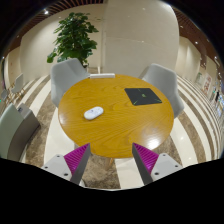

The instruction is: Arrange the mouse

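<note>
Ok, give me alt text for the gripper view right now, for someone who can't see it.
A white mouse lies on a round wooden table, apart from a black mouse pad farther back. The open gripper hangs short of the table, holding nothing. Grey chairs ring the table, with a potted plant behind.

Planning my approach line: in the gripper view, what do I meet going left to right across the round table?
White mouse → bare wooden table middle → black mouse pad. The gripper hangs open short of the table's near edge, holding nothing.
</note>
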